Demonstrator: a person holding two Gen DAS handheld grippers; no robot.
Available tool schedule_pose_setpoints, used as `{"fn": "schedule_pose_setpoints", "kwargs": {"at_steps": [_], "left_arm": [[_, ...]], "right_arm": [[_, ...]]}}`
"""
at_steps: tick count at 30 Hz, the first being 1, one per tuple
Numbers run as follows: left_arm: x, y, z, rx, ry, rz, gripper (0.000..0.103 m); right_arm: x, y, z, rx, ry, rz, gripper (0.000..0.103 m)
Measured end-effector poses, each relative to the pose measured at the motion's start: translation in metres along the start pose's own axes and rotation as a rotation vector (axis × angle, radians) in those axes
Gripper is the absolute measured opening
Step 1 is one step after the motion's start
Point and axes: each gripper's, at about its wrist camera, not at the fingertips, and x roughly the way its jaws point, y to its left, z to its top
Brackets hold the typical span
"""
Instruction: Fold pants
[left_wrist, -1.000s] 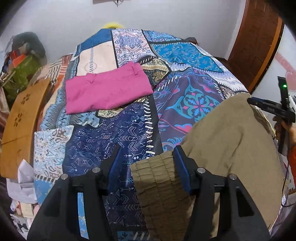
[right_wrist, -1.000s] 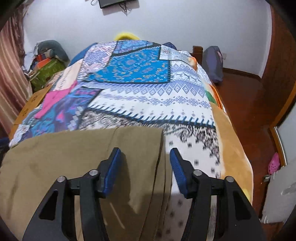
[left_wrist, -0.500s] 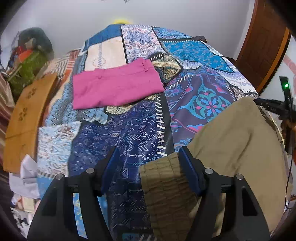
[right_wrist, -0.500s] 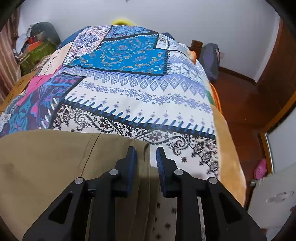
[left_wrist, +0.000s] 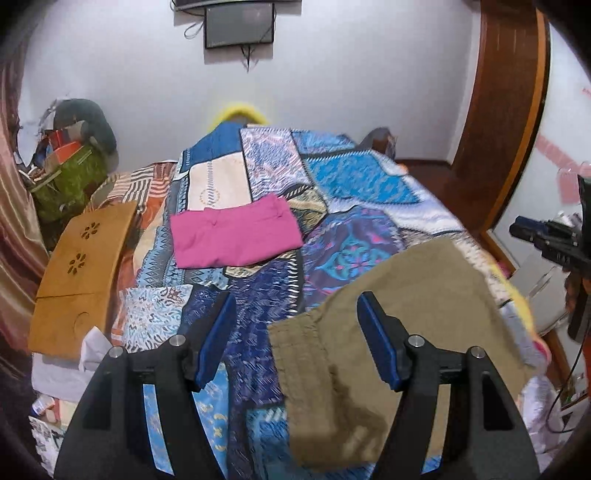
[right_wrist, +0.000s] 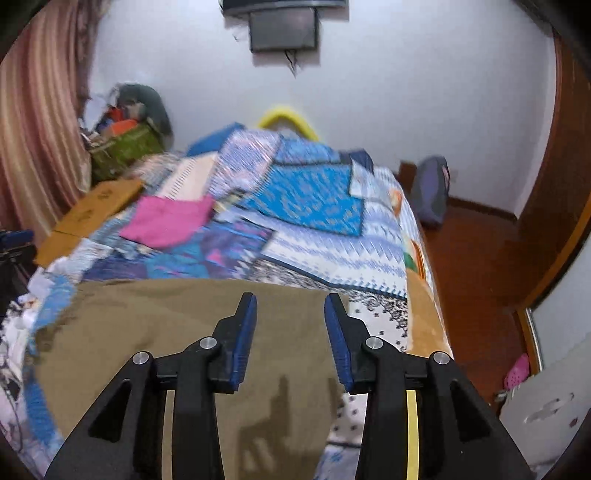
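while both tongs (left_wrist: 295, 325) (right_wrist: 290, 325) hang open, holding nothing, over khaki pants (left_wrist: 399, 317), pink pants (left_wrist: 232, 234) lie beyond.

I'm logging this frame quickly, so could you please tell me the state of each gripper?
Left gripper: open, holding nothing, above the khaki pants.
Right gripper: open, holding nothing, above the pants.

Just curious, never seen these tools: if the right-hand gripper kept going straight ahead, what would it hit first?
Probably the olive-brown pants lying right under the open right gripper; past their edge comes the patchwork bedspread. Depth is unclear.
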Motion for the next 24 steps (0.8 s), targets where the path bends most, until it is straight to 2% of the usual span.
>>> {"fn": "schedule_pose_setpoints", "kwargs": {"at_steps": [6,11,18,21,24], "left_arm": [[-0.033,-0.008,-0.027,-0.024,-0.021,-0.032,0.082],[-0.034,-0.016,-0.057,-0.038,0.039,-0.097,0.083],[-0.015,-0.025,-0.095,-0.064,0.151,-0.194,0.083],[-0.004,-0.023,-0.110,-0.111,0.214,-0.252,0.083],[0.004,-0.021,-0.122,-0.147,0.261,-0.278,0.083]], "right_arm": [[-0.035,0.041,-0.010,-0.035,-0.074,0.053,0.043],[-0.039,0.072,-0.026,-0.053,-0.085,0.092,0.045],[-0.018,0.100,-0.054,-0.046,-0.033,0.129,0.045],[-0.002,0.104,-0.066,-0.032,0.003,0.131,0.045],[0.012,0.104,-0.079,-0.014,0.041,0.126,0.045]]}}
